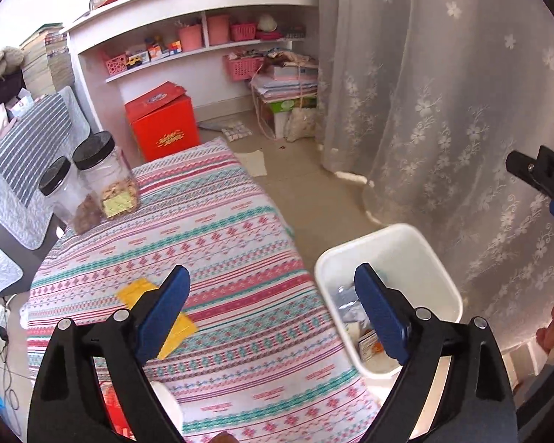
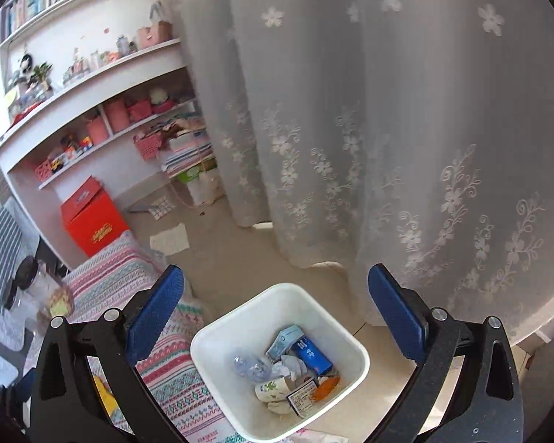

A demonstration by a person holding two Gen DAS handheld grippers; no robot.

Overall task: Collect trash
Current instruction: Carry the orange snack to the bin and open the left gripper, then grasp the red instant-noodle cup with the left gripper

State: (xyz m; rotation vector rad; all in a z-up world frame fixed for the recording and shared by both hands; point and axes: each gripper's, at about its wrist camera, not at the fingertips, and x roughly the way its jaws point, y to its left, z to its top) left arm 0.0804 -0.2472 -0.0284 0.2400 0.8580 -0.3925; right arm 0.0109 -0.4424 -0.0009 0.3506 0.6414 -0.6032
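Note:
A white trash bin [image 2: 354, 369] stands on the floor beside the table and holds several pieces of trash, among them a blue carton [image 2: 312, 356] and a crumpled tissue [image 2: 290, 365]. It also shows in the left wrist view [image 1: 439, 277]. A yellow wrapper [image 1: 177, 332] lies flat on the patterned tablecloth [image 1: 221, 258], partly behind my left finger. My left gripper [image 1: 273, 313] is open and empty, above the table's near edge. My right gripper [image 2: 277, 313] is open and empty, hovering above the bin.
Two black-lidded jars [image 1: 103, 181] stand at the table's far left corner. A red box [image 1: 162, 122] sits on the floor by white shelves [image 1: 203, 37]. A lace curtain [image 1: 443, 110] hangs right behind the bin. A paper scrap [image 1: 253, 162] lies on the floor.

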